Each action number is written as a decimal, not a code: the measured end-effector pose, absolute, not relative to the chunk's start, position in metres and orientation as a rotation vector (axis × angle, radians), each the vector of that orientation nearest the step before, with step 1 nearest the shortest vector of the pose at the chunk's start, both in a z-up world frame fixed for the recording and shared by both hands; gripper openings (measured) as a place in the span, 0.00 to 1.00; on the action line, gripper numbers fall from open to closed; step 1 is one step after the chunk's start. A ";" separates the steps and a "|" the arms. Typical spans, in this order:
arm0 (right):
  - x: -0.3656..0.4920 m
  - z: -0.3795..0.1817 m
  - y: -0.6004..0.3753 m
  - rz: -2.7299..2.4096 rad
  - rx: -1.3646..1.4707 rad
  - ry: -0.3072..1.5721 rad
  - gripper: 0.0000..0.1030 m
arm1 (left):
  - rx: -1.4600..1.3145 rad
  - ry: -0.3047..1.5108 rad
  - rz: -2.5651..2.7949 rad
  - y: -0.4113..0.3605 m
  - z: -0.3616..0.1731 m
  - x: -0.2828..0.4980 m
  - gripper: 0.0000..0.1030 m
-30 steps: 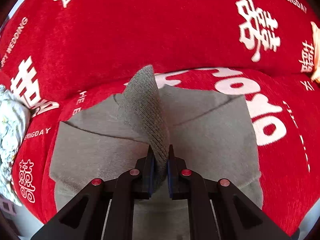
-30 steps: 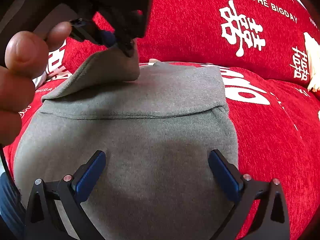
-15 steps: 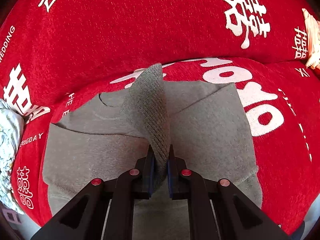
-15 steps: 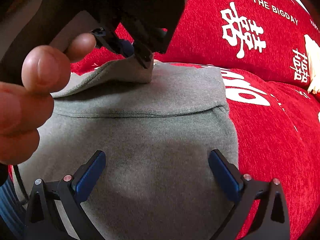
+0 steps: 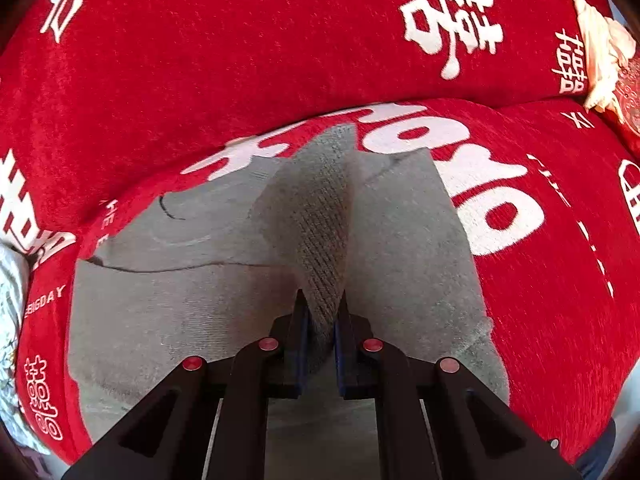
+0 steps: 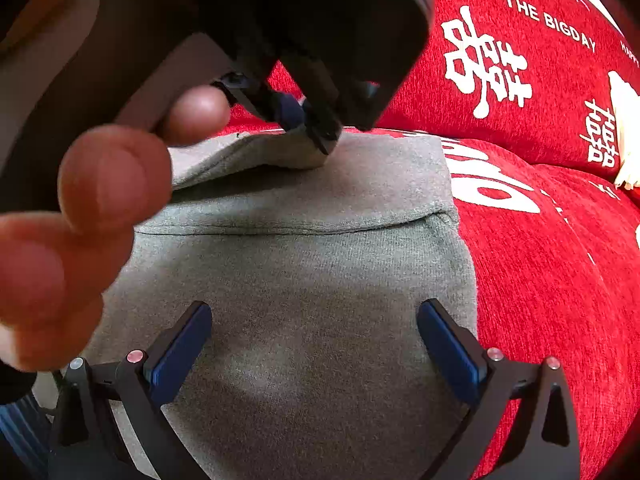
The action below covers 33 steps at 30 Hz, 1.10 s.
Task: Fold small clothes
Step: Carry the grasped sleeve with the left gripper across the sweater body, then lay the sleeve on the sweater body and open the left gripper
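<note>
Grey knit, soft and ribbed at the edge: the small garment point(image 6: 304, 280) lies flat on the red cover point(image 6: 540, 280) of what looks like a sofa seat, its far part already laid back on itself along a straight crease. I have my left tool point(image 5: 320, 320) pressed together on a ribbed flap point(image 5: 324, 232) of that garment, pinching it so the cloth rises in a ridge between the blue pads. Seen from my right wrist, the same left tool point(image 6: 308, 132) holds the flap low over the folded band, lifted enough that it can travel across without dragging the layers beneath. My right tool point(image 6: 316, 344) is spread wide, grasping nothing, poised over the near part of the garment; I judge it is there to steady the body while the flap comes over. My left hand point(image 6: 80, 216) fills that view's left side. A pale bundle point(image 5: 604, 52) sits well apart, against the backrest.
</note>
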State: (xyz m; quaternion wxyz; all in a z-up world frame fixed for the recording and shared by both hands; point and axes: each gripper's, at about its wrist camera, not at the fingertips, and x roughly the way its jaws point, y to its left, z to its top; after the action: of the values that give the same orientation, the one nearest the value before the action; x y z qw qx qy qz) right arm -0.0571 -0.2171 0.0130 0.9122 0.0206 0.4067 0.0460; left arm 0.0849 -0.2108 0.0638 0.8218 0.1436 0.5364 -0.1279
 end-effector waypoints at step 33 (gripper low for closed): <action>-0.065 0.009 -0.217 0.100 0.028 0.820 1.00 | 0.106 1.290 -0.591 -0.204 0.045 0.096 0.94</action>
State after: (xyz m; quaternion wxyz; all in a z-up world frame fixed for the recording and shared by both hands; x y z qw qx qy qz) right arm -0.0648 -0.2168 0.0094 0.9159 0.0135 0.3983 0.0484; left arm 0.0961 -0.2040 0.0447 0.7576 0.0486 0.5918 -0.2711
